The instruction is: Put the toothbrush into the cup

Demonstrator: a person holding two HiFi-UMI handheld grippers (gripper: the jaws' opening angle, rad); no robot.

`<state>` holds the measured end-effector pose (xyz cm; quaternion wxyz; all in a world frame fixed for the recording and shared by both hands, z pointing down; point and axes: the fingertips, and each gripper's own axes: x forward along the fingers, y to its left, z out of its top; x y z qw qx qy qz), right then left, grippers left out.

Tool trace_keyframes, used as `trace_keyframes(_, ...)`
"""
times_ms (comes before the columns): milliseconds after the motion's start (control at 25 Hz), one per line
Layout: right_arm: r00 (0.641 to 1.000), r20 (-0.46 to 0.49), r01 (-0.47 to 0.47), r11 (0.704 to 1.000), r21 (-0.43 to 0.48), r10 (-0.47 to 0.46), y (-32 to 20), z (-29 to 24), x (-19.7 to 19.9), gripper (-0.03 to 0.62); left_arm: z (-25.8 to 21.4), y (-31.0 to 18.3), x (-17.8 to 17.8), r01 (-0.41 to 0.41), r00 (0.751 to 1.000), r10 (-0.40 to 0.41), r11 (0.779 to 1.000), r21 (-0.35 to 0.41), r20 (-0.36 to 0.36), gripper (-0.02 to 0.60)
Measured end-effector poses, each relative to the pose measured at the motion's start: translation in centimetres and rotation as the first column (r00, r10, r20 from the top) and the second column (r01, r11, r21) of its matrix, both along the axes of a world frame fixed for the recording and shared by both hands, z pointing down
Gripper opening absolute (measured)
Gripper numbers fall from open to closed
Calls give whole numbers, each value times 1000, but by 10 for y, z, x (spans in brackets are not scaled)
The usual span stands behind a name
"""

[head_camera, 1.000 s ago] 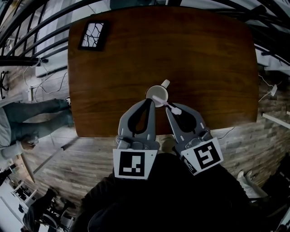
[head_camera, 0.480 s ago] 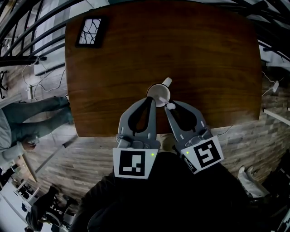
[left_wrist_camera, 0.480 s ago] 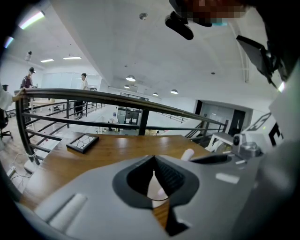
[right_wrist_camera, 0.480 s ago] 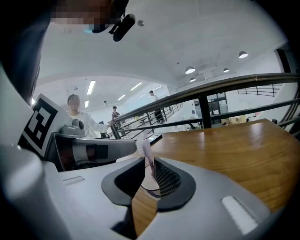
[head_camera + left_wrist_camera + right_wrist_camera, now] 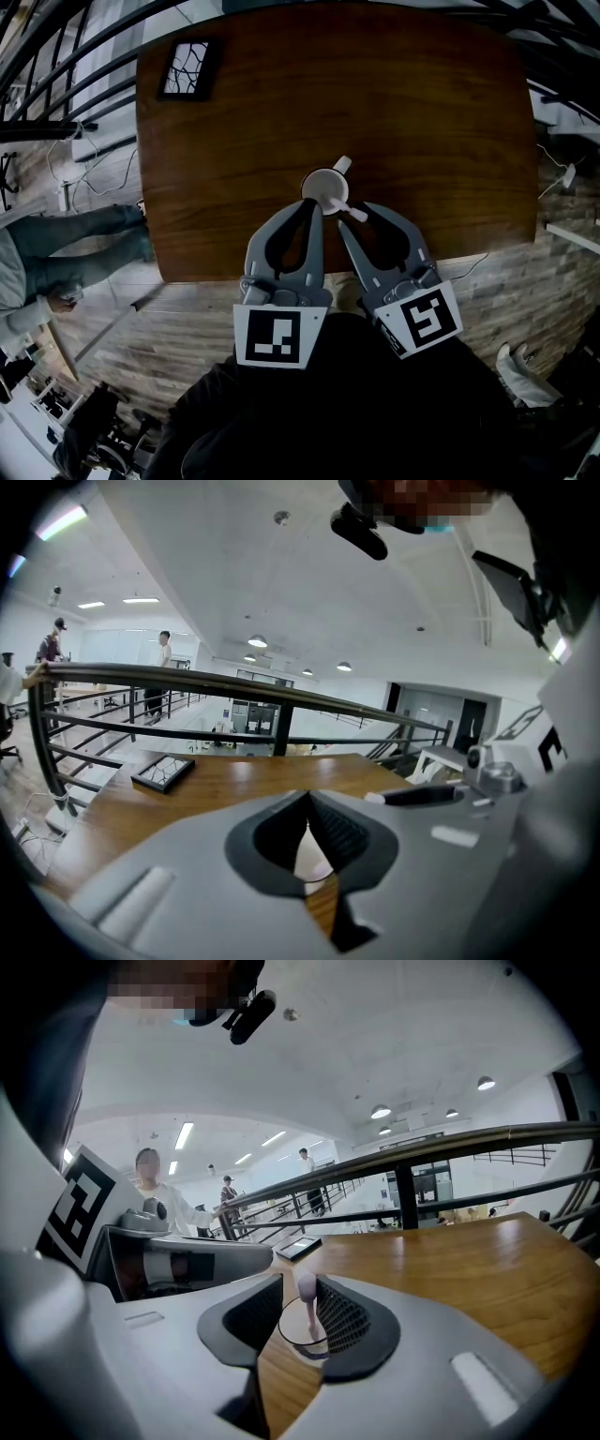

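A white cup [image 5: 323,187] with a small handle stands near the front edge of the brown table [image 5: 422,112]. My left gripper [image 5: 309,206] reaches its near rim, and its jaws look shut on that rim; the cup wall [image 5: 312,855] shows in the gap behind the tips of the left gripper [image 5: 307,803]. A pale pink toothbrush [image 5: 345,209] leans out of the cup toward my right gripper [image 5: 357,217]. In the right gripper view the toothbrush [image 5: 307,1299] stands in the cup [image 5: 292,1335] between the jaws of the right gripper [image 5: 299,1282]. Those jaws are opening and do not press on it.
A dark picture frame [image 5: 191,70] lies at the table's far left corner. Black railings [image 5: 56,56] run past the table's left and back sides. A person [image 5: 56,234] stands on the wooden floor at the left. A white cable [image 5: 553,192] lies on the floor at the right.
The right gripper's jaws have spread apart and let go of the toothbrush, which has slid further into the cup and now leans on its rim. The left gripper has stayed put.
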<state>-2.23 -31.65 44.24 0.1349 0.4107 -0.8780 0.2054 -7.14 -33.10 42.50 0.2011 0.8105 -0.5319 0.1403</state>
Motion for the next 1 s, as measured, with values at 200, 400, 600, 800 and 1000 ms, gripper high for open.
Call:
trace_keyframes(200, 1000, 1, -11, 997, 74, 11, -1, -24, 2, 114, -22, 0, 0, -3, 1000, 3, 998, 56, 0, 9)
trace_keyframes(400, 1000, 25, -16, 986, 168, 12, 1, -62, 1, 114, -57, 6, -1, -3, 1000, 0, 991, 134, 18, 9)
trace_keyframes(600, 997, 78, -18, 959, 284, -4, -1, -107, -7, 84, -93, 8, -8, 4, 999, -14, 974, 228, 43, 9)
trace_keyframes(800, 993, 119, -26, 916, 400, -24, 5, -150, -14, 9, -123, 14, -16, 9, 998, -28, 952, 305, 56, 9)
trace_keyframes(1000, 993, 113, -31, 896, 443, -21, 2, -170, -16, 2, -142, 14, -16, -2, 997, -25, 930, 367, 71, 9)
